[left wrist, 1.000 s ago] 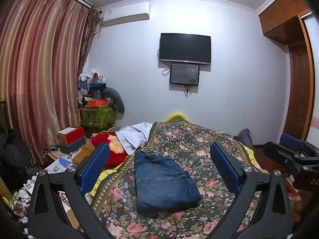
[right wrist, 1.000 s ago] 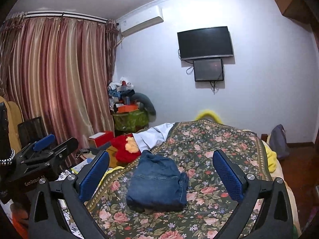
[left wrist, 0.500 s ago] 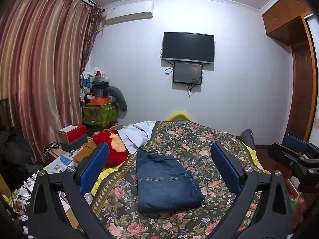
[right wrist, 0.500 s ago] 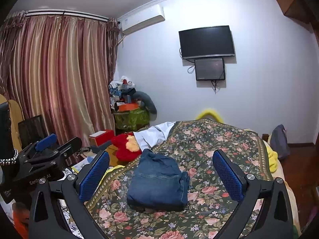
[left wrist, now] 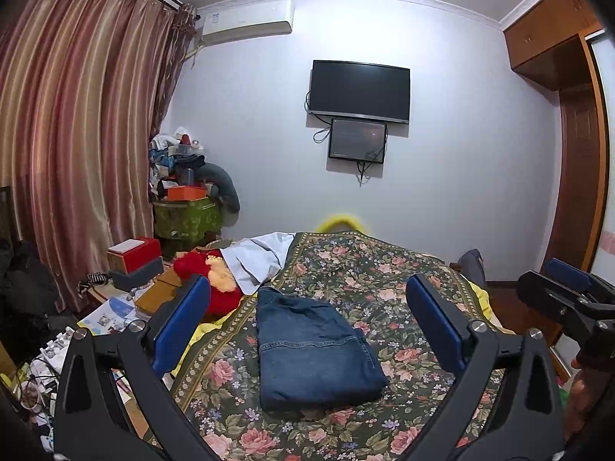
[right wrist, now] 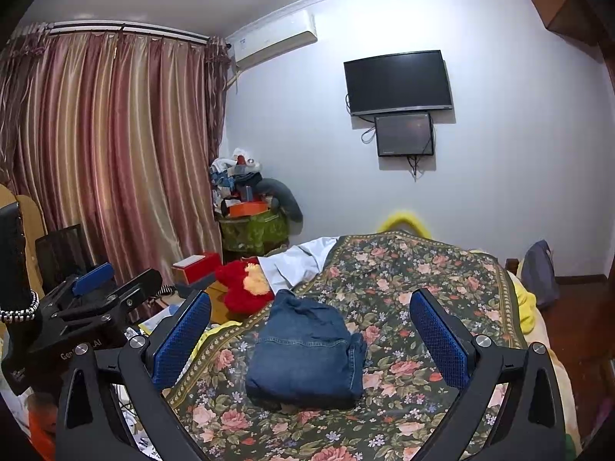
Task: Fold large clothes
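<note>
folded blue denim jeans (left wrist: 315, 345) flat on floral bedspread (left wrist: 384, 280) | left gripper (left wrist: 307, 326) + right gripper (right wrist: 309, 330) jaws wide, empty, clear of cloth | fold looks done; only square edges if needed

A bed (left wrist: 384, 269) is covered by a dark flowered spread (right wrist: 442, 276). On it a folded pair of jeans (left wrist: 311, 349) is laid flat — near the left edge — and a white cloth (left wrist: 257, 257) is draped at the far corner.
</note>
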A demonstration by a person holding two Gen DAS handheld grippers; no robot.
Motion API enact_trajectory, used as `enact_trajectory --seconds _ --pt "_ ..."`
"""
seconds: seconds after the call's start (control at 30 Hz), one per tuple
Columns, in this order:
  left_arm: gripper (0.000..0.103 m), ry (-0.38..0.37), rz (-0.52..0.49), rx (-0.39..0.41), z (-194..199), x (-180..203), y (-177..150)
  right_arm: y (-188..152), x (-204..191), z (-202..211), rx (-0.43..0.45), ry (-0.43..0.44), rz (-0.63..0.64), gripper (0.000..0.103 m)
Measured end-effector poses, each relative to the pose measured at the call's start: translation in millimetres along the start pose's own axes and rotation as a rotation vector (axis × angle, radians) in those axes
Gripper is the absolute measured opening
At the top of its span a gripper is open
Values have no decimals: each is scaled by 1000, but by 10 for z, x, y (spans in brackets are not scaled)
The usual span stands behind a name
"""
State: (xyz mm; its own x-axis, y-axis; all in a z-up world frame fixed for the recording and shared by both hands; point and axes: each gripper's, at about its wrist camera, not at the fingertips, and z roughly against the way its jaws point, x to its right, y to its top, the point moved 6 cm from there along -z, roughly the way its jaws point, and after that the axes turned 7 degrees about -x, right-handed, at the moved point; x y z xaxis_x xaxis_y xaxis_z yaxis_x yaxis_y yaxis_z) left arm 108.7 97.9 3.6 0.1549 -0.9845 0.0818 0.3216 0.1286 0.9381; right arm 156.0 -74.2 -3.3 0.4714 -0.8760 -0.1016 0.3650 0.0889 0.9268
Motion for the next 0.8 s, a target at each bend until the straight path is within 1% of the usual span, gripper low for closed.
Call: enact_trajectory --seconds 0.8 --pt "103 -43 -21 4 12 109 5 28 63 29 9 -9 -23 103"
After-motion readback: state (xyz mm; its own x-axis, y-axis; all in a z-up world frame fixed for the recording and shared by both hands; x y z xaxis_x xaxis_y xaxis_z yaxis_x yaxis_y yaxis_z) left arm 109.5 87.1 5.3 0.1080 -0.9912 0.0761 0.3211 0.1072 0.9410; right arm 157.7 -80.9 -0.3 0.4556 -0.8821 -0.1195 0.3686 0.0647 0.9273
